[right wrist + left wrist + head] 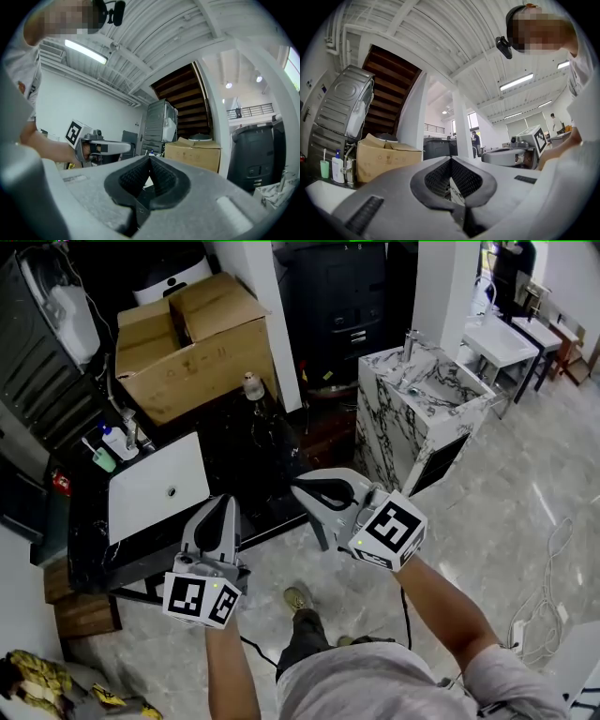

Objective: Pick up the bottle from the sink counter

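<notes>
left tongs (225, 501) together, empty | right tongs (300, 487) together, empty | both at near edge of dark surface (89, 529) | bottle (253, 388) upright at far side, apart from tongs

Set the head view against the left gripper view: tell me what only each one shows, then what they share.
Head view only: the bottle on the dark counter, the white sink and the marbled vanity. Left gripper view only: the wooden staircase and the ceiling light strips. Both: the cardboard box, the green cup and the right gripper.
</notes>
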`<control>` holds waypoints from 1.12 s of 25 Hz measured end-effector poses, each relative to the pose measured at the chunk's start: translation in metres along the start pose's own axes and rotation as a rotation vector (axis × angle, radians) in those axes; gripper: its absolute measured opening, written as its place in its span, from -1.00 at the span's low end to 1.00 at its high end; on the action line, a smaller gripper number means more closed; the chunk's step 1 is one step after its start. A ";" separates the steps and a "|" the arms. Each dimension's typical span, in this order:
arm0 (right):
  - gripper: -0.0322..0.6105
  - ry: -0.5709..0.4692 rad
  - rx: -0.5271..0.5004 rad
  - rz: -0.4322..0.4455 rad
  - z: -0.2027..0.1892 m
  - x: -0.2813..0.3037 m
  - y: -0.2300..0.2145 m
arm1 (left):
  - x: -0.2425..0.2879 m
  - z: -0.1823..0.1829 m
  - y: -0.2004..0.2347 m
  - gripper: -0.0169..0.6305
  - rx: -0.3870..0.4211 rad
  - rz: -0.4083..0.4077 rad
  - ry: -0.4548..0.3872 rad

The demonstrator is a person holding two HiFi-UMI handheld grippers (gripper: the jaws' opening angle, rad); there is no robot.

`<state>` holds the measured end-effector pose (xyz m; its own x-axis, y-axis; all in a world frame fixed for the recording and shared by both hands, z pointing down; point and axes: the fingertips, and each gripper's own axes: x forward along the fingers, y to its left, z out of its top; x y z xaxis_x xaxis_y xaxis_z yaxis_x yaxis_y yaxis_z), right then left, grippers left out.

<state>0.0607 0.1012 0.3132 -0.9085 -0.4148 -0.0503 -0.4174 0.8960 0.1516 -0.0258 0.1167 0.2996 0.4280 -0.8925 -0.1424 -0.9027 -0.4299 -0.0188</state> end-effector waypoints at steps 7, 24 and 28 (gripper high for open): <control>-0.90 0.030 -0.008 -0.025 -0.010 0.063 -0.045 | 0.044 -0.007 0.064 -0.94 0.000 -0.021 -0.002; -0.89 0.105 -0.019 -0.127 -0.041 0.224 -0.147 | 0.149 -0.034 0.202 -0.94 -0.040 -0.165 0.006; -0.89 0.126 -0.017 -0.147 -0.048 0.241 -0.161 | 0.166 -0.043 0.220 -0.94 -0.044 -0.184 -0.004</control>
<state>-0.0906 -0.1509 0.3241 -0.8278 -0.5588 0.0508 -0.5444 0.8218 0.1683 -0.1520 -0.1318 0.3145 0.5852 -0.7978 -0.1448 -0.8065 -0.5913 -0.0014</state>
